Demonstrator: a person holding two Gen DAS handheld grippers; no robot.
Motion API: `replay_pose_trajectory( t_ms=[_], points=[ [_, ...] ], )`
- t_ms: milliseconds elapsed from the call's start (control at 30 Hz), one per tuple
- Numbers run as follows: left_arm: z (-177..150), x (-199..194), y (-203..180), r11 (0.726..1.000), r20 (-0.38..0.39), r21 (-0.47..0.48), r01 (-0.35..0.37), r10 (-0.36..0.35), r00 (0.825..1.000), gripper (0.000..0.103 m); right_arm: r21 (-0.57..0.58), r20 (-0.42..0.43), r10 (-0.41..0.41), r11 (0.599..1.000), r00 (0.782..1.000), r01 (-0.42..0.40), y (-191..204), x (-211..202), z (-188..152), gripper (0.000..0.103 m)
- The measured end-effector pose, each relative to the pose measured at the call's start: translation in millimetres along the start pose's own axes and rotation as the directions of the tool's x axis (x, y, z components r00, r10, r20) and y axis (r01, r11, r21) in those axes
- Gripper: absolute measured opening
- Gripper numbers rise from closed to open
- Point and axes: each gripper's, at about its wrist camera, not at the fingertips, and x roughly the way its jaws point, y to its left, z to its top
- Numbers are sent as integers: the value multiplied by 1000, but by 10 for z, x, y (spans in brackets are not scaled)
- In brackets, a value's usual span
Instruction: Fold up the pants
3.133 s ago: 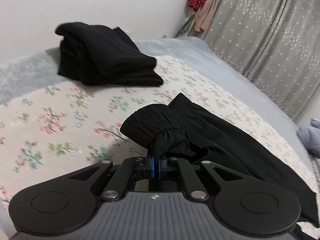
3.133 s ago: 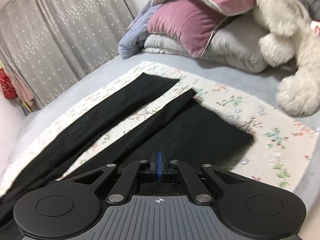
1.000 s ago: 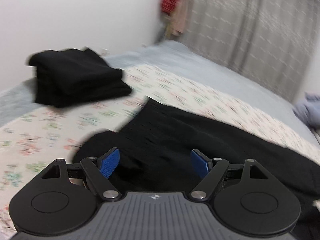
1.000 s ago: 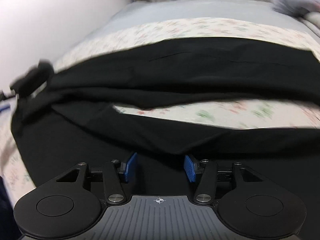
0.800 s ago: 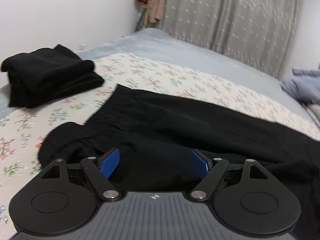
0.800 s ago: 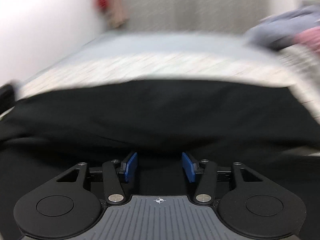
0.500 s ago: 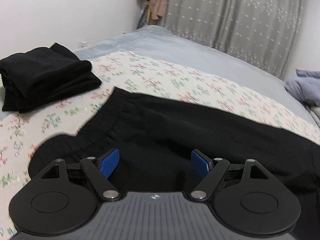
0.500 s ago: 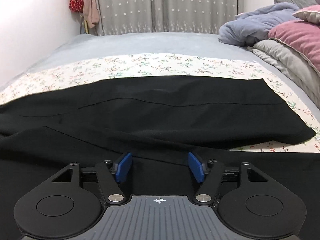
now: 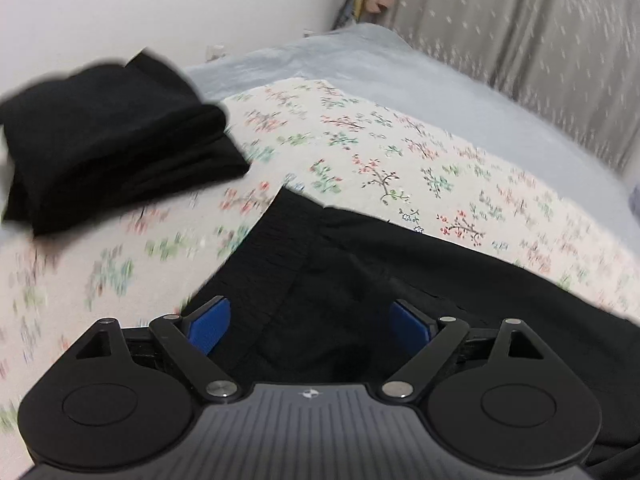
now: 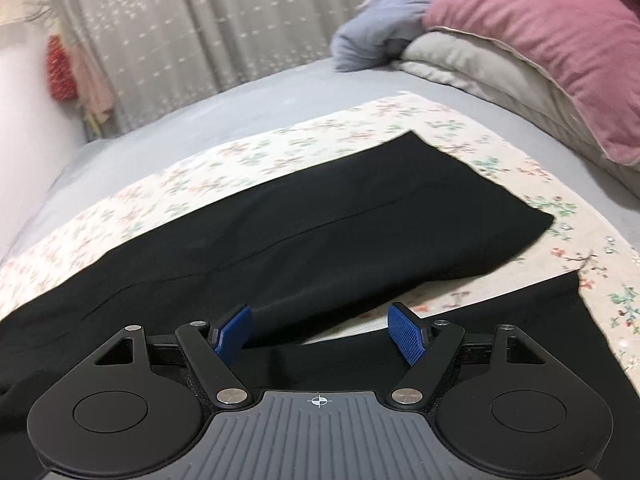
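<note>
Pants (image 9: 400, 280) lie spread on the flowered sheet (image 9: 360, 152) of the bed, the gathered waistband toward the end where a stack of folded black clothes (image 9: 108, 140) sits, the legs running off toward the pillows (image 10: 540, 32). In the right wrist view one leg (image 10: 320, 232) lies flat and fairly smooth, its hem near the sheet's far corner, while the other leg (image 10: 500, 320) lies closer in, with a wedge of sheet showing between them. Both tongs are wide open and hold nothing: the left gripper (image 9: 308, 322) hangs just above the waistband, the right gripper (image 10: 320, 330) above the near leg around its middle. The step in hand looks like folding the pants lengthwise, one leg laid over the other. To do it well, each gripper should pinch the near edge of the cloth only, the left at the waistband corner and the right along the near leg's outer seam, taking both layers so that none slips out. Lift just enough to clear the sheet, carry both ends across together at an even pace, and set the near leg down so its edges and hem match the far one. Uneven pulls would likely twist the crotch and leave a wrinkle under the fold.
</note>
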Motion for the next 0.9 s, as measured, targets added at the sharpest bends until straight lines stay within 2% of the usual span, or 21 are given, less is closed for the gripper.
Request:
replay_pose_trajectory(
  t_ms=[100, 167, 300, 367, 467, 533, 567, 600, 633, 667, 700, 800, 867, 900],
  points=[
    [151, 93, -192, 990, 33, 133, -45, 41, 999, 103, -18, 7, -37, 999, 999, 37, -87, 23, 18, 76],
    [234, 255, -225, 985, 20, 163, -56, 54, 998, 103, -2, 19, -58, 998, 998, 58, -213, 33, 54, 76],
    [342, 637, -115, 998, -78, 55, -35, 40, 996, 103, 119, 26, -122, 986, 992, 118, -632, 47, 146, 76],
    [357, 748, -114, 1000, -85, 20, -17, 18, 996, 103, 163, 33, -171, 973, 985, 163, -834, 72, 188, 76],
    [333, 861, -264, 996, -72, 81, -34, 40, 997, 99, 214, 36, -198, 959, 980, 186, -1036, 154, 237, 76],
    [306, 931, -411, 984, -49, 158, -79, 87, 995, 77, 224, 44, -200, 957, 979, 185, -1084, 221, 266, 76],
    [298, 951, -467, 979, -31, 185, -89, 97, 995, 71, 211, 46, -204, 959, 978, 190, -1067, 261, 283, 78],
    [301, 959, -492, 978, -18, 192, -82, 87, 996, 46, 186, 50, -208, 963, 977, 196, -1034, 309, 300, 74],
    [318, 971, -504, 981, -19, 188, -55, 60, 998, 4, 162, 54, -203, 968, 978, 192, -1001, 353, 316, 69],
    [336, 995, -506, 986, -37, 163, -28, 34, 999, 0, 148, 58, -200, 971, 978, 189, -980, 378, 331, 54],
    [344, 1009, -530, 987, -37, 161, -28, 34, 999, 1, 136, 59, -200, 972, 978, 191, -958, 411, 340, 39],
    [307, 1027, -657, 966, -1, 255, -48, 49, 999, 0, 109, 53, -172, 980, 984, 166, -911, 469, 369, 12],
    [321, 1012, -650, 969, 1, 243, -37, 38, 999, 0, 112, 51, -148, 984, 988, 141, -905, 478, 387, 5],
    [343, 1007, -613, 974, -5, 224, -27, 29, 1000, 0, 113, 52, -145, 984, 988, 139, -903, 473, 394, 5]
  ],
)
